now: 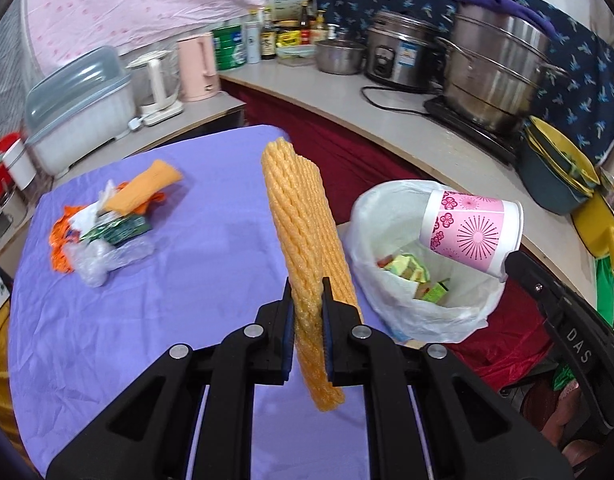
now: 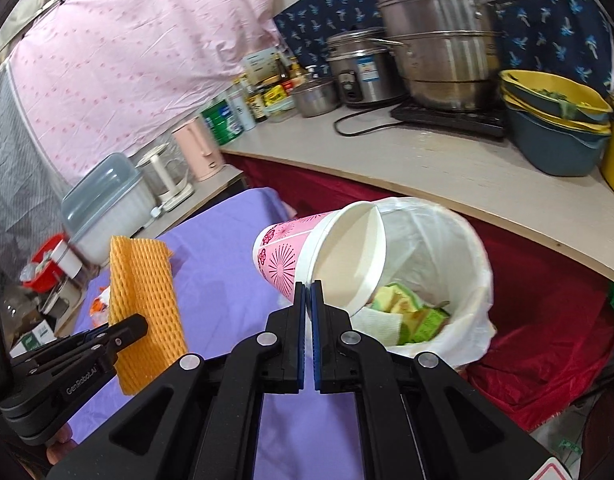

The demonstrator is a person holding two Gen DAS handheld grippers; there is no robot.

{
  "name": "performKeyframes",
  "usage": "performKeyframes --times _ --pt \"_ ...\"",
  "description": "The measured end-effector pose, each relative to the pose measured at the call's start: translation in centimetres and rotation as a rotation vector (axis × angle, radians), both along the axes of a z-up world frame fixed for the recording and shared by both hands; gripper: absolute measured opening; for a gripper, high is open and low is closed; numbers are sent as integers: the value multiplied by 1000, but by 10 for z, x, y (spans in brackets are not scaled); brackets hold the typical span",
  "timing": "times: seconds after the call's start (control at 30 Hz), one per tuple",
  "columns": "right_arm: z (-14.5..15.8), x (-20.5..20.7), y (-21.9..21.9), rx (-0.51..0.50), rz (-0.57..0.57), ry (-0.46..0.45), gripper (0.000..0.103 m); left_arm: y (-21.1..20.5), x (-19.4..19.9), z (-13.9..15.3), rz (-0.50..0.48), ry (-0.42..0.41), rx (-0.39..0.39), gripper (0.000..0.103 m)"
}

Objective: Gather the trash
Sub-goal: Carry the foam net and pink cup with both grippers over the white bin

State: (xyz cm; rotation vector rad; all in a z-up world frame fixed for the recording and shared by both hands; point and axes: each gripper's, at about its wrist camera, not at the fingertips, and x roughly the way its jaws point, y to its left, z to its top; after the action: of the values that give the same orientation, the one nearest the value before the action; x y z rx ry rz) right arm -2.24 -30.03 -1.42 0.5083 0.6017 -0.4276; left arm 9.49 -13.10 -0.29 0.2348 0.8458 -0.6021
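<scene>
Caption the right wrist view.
Right gripper pinching a pink flower-print paper cup beside the white-bagged bin.

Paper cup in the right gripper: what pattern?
Pink with magenta flowers and starbursts, white rim; paper cup shows best in left wrist view.

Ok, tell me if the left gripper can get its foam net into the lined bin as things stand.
Probably yes. The left gripper grips the foam net beside the bin; only the right gripper's paper cup, tilted over the far rim, crowds the opening.

I'm looking down along each set of jaws, close over the purple table (image 1: 107,320); both views are sharing the lined bin (image 1: 387,216) and far counter (image 2: 427,160).
</scene>
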Motion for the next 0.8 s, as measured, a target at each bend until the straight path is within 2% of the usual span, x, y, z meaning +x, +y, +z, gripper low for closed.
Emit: performKeyframes --times 0.43,0.8 --pt "-24 -19 -61 22 -116 37 3 -97 -12 -8 -210 29 -8 11" --pt "-43 -12 -88 53 -159 68 3 -140 9 -28 -301 108 -17 15"
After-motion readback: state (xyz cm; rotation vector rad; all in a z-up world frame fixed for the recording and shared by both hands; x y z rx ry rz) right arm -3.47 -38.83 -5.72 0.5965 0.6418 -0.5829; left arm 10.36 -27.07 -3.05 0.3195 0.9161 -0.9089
